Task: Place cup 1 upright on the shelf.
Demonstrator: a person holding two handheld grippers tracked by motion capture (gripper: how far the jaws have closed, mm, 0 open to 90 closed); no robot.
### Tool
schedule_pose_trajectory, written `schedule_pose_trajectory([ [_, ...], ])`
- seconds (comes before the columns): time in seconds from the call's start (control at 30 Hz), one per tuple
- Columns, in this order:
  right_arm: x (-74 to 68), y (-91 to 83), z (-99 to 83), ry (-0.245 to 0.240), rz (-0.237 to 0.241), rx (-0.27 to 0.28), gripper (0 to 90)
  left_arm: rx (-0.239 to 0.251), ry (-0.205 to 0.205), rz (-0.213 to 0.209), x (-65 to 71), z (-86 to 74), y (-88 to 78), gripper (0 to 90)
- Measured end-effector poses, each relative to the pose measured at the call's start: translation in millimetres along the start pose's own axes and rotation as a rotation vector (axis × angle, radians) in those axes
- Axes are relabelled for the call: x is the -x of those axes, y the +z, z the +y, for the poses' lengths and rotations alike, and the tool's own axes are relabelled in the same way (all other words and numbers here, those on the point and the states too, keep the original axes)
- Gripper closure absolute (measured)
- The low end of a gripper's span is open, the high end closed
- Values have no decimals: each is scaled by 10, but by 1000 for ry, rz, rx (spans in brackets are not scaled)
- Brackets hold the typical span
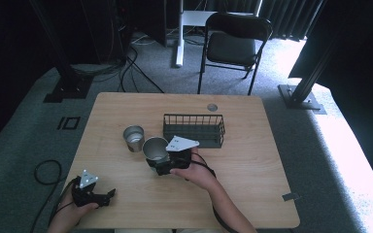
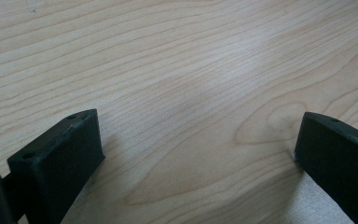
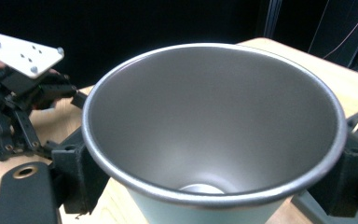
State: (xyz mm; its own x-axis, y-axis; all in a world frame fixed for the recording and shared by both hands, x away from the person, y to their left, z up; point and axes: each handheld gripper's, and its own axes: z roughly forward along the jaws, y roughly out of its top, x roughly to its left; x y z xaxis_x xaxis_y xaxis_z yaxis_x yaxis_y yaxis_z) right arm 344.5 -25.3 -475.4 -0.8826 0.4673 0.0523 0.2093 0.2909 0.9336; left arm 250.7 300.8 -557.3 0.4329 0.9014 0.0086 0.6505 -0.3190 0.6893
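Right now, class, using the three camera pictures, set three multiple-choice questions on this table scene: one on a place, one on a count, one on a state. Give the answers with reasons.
1. Where does the wire basket stand relative to the two cups?
A. on the floor
B. farther from the person, to the cups' right
C. at the table's near left corner

2. How many metal cups are there?
A. one
B. two
C. four

3. How are the left tongs?
A. open over bare wood
B. shut on a cup
C. shut on the basket

Answers:
1 B, the high view shows the basket beyond the cups and rightward.
2 B, a free cup stands beside the held cup.
3 A, the left gripper view shows jaws wide apart, nothing between; the right tongs grip the cup.
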Motion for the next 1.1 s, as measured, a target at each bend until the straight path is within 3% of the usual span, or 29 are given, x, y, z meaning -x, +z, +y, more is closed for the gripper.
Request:
schedule_pose_trajectory([
  [0.7, 244, -294, 505, 21, -79, 95, 138, -1, -1, -1, 0, 0, -1, 15],
  [1.1, 484, -512, 687, 41, -181, 133, 139, 0, -1, -1, 0, 1, 0, 15],
])
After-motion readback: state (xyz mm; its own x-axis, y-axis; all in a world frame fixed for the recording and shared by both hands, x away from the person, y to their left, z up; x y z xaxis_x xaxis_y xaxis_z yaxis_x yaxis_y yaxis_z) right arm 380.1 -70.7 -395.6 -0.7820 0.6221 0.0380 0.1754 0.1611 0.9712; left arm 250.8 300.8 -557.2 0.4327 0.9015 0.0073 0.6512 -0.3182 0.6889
